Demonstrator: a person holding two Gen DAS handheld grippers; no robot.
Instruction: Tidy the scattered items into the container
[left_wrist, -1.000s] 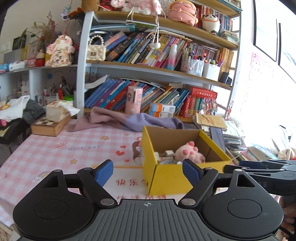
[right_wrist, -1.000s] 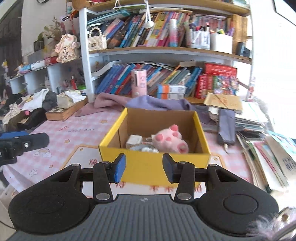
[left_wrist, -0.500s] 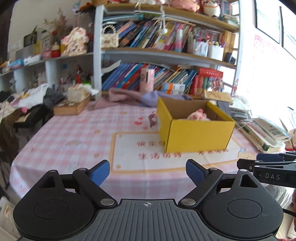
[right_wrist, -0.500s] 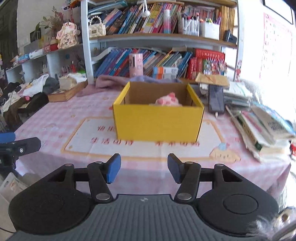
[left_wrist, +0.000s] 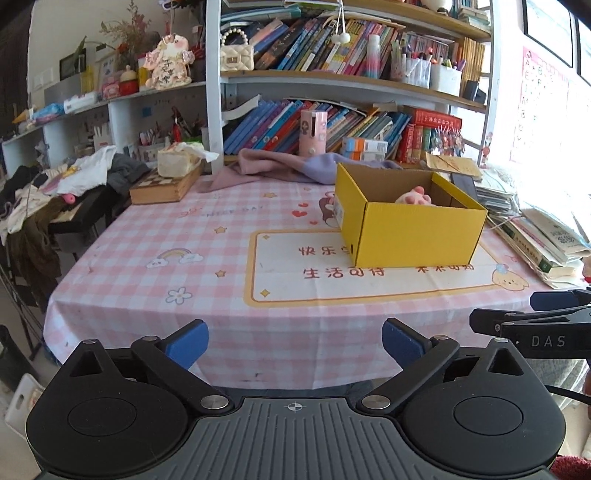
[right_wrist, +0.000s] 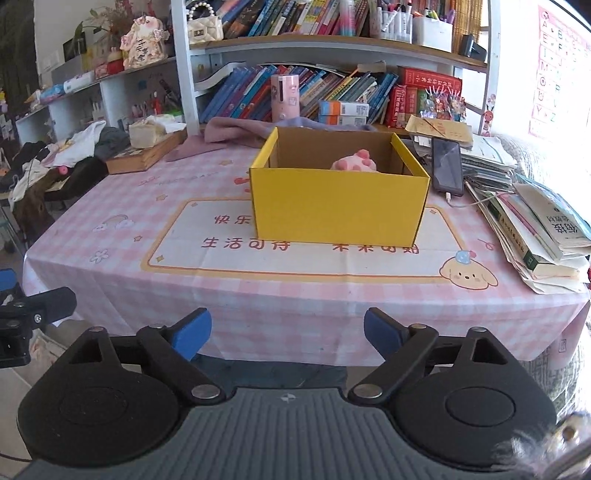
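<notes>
A yellow cardboard box (left_wrist: 417, 232) (right_wrist: 338, 208) stands on the pink checked tablecloth (left_wrist: 192, 240) (right_wrist: 122, 206), over a printed mat. A pink plush toy (left_wrist: 413, 195) (right_wrist: 355, 162) shows above its rim; the other contents are hidden by the front wall. My left gripper (left_wrist: 293, 341) hangs off the table's near edge, its jaws opening wide with nothing between them. My right gripper (right_wrist: 286, 332) is also back beyond the near edge, jaws opening, nothing between them. The right gripper's side shows at the right of the left wrist view.
Stacked books and papers (right_wrist: 539, 229) lie at the table's right, with a black phone (right_wrist: 447, 166) on a cable beside the box. A wooden box with a tissue pack (left_wrist: 166, 182) and a purple cloth (left_wrist: 280, 166) lie at the back. Bookshelves (left_wrist: 332, 74) stand behind. Clothes are piled left.
Both grippers pulled back from over the box to beyond the table's near edge. Both sets of jaws spread wider, the right one from nearly shut.
</notes>
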